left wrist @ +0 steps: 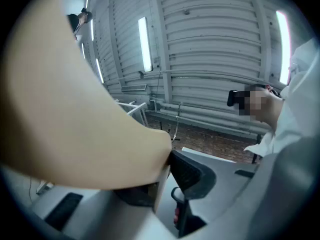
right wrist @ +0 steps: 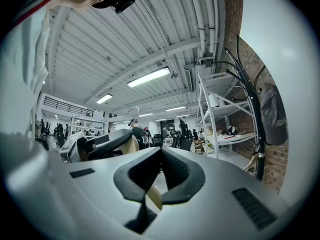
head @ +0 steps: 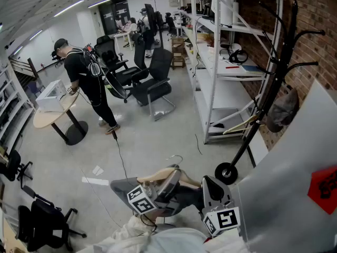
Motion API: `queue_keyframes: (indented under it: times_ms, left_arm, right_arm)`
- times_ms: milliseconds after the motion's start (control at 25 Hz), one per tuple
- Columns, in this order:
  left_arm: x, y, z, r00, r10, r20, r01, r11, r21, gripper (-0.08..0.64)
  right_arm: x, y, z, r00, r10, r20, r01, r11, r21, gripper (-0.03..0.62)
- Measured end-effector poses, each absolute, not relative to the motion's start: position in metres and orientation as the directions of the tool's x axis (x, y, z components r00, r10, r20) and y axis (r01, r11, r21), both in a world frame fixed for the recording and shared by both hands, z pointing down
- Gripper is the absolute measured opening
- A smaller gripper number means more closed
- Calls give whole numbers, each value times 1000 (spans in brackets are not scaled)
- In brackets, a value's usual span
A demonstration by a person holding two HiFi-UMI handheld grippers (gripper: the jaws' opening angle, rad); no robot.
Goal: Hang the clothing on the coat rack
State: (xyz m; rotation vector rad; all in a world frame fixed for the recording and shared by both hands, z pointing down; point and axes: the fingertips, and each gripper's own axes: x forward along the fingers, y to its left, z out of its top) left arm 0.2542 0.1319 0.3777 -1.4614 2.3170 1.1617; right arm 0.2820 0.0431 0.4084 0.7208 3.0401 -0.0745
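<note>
A wooden hanger [head: 160, 174] with a metal hook [head: 175, 158] is held low in the head view. My left gripper [head: 169, 183] is shut on its middle; in the left gripper view the pale wood [left wrist: 75, 114] fills the left side against the dark pad [left wrist: 192, 173]. My right gripper [head: 209, 187] is closed beside it, pad tips [right wrist: 161, 153] meeting, with a sliver of pale wood [right wrist: 155, 196] between them. White cloth [head: 142, 239] lies at the bottom edge; I cannot tell whether it hangs on the hanger. The black coat rack [head: 274, 88] stands to the right, by the brick wall.
A dark bag [head: 284, 110] hangs on the rack. White metal shelving [head: 215, 62] runs along the brick wall [head: 316, 30]. Office chairs [head: 155, 83] stand mid-floor. A person [head: 87, 83] leans over a round table [head: 52, 117]. A pale panel [head: 295, 183] fills the lower right.
</note>
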Motion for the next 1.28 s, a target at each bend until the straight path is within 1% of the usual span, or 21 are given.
queue_keyframes:
  times_ms: [320,600,1000,1280]
  left_arm:
    - [258,128,374,-491,-690,-531,-833,192,520,103]
    - [240,116,376,-457,-704,-544,-843,147,517,103]
    - [166,108,377,-405,-730,-550,-850,78,521,103]
    - [95,109,373,-366,-743,-561,-851,23,524,103]
  right_arm:
    - [290,39,418,-890,457,-13,456,887,-70,24]
    - [274,31,427,-907,421,7,420,905,-65,24]
    - [209,27,430,-936,352,24,351,935,-55,23]
    - [137,29,428,-951,308,24,306,950,-63,23]
